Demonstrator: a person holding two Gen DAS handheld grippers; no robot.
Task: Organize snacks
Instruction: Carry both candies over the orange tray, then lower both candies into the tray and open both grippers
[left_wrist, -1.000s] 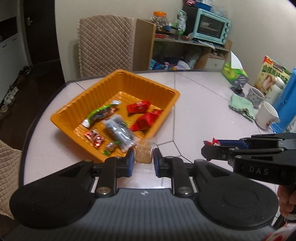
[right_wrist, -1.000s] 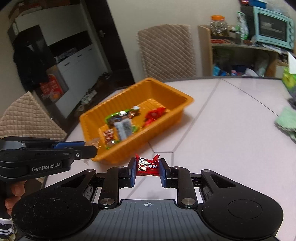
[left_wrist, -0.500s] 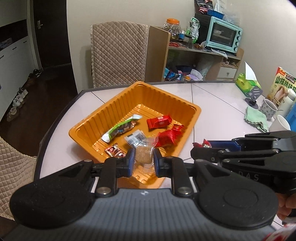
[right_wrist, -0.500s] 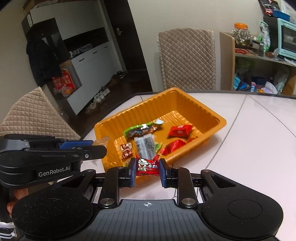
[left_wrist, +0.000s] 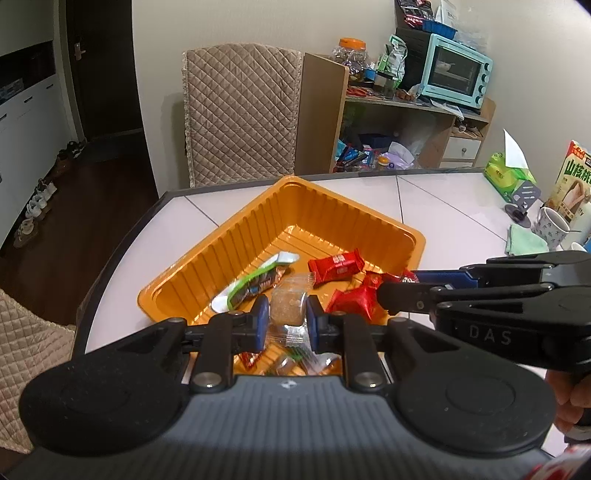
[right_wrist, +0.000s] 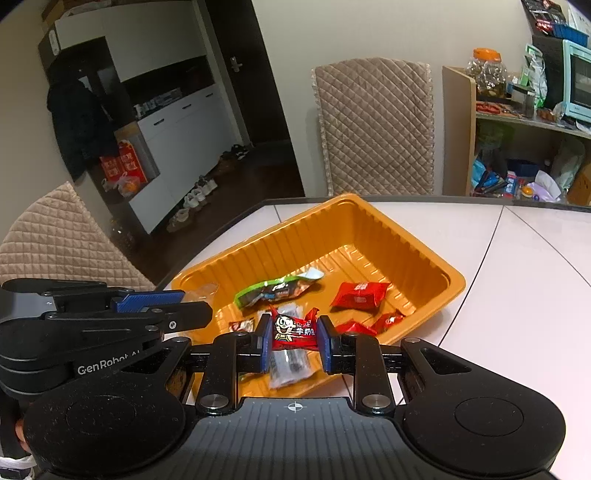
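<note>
An orange ribbed tray (left_wrist: 258, 236) (right_wrist: 388, 236) sits near the table's corner and holds several wrapped snacks: a green packet (left_wrist: 255, 284) (right_wrist: 275, 290), a red packet (left_wrist: 336, 265) (right_wrist: 360, 295) and others. My left gripper (left_wrist: 284, 317) is shut on a clear-wrapped brown snack (left_wrist: 288, 306), held over the tray's near part. My right gripper (right_wrist: 293, 334) is shut on a red candy with a cartoon face (right_wrist: 293, 328), also over the tray's near edge. Each gripper shows in the other's view: the right gripper (left_wrist: 402, 286) at the right side, the left gripper (right_wrist: 192, 301) at the left.
The pale tabletop (right_wrist: 517, 280) stretches to the right. Mugs (left_wrist: 552, 225), a green cloth (left_wrist: 524, 240), a tissue box (left_wrist: 508, 177) and a carton (left_wrist: 576, 181) stand at its far right. A quilted chair (left_wrist: 240, 118) and a cluttered shelf with a teal oven (left_wrist: 456, 70) lie behind.
Both grippers have moved forward with their snacks, from in front of the tray to over its near part. The tray looms larger and lower in both views.
</note>
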